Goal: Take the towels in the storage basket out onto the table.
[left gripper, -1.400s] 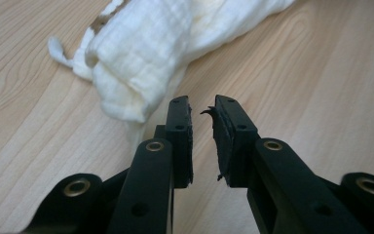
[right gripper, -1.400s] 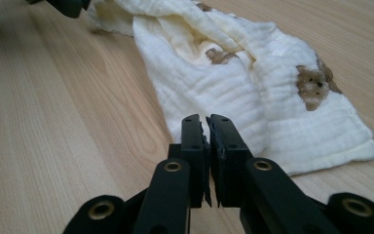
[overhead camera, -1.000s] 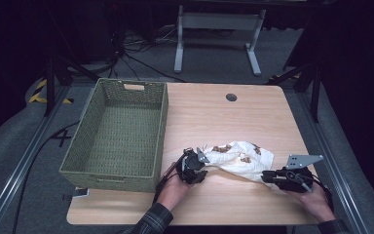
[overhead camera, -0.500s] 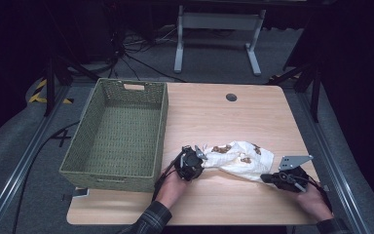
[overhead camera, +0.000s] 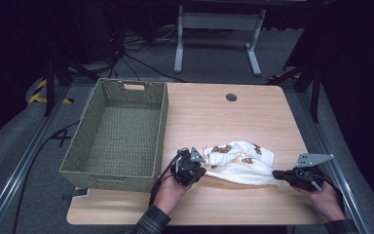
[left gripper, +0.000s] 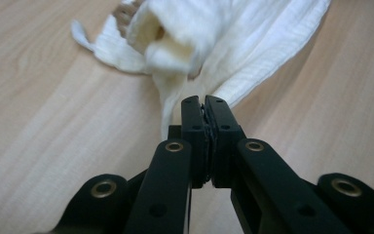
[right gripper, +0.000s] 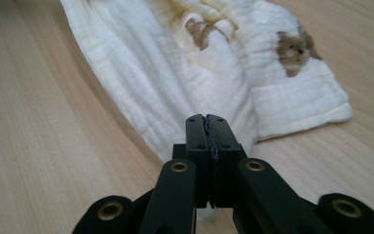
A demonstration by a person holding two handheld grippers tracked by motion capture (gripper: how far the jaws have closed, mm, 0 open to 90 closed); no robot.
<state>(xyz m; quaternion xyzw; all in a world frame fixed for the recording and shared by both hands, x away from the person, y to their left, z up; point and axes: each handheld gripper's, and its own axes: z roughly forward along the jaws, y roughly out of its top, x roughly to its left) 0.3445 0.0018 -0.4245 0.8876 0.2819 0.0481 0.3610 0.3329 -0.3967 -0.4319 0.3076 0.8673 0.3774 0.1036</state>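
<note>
One white cloth [overhead camera: 241, 163], printed with small brown animals, lies bunched on the near half of the table [overhead camera: 224, 117], to the right of the green woven basket [overhead camera: 117, 131] and apart from it. Its long axis runs across the table from left to right, its crumpled bulk toward the far side and a stretched edge along the near side. That edge is taut probably because each end is pinched: the left gripper [left gripper: 204, 105] has its fingers clamped on a twisted corner of the fabric, and the right gripper [right gripper: 207, 122] has its fingers pressed together on the opposite hem. Holding both ends this way would let the person lift and spread the cloth evenly.
</note>
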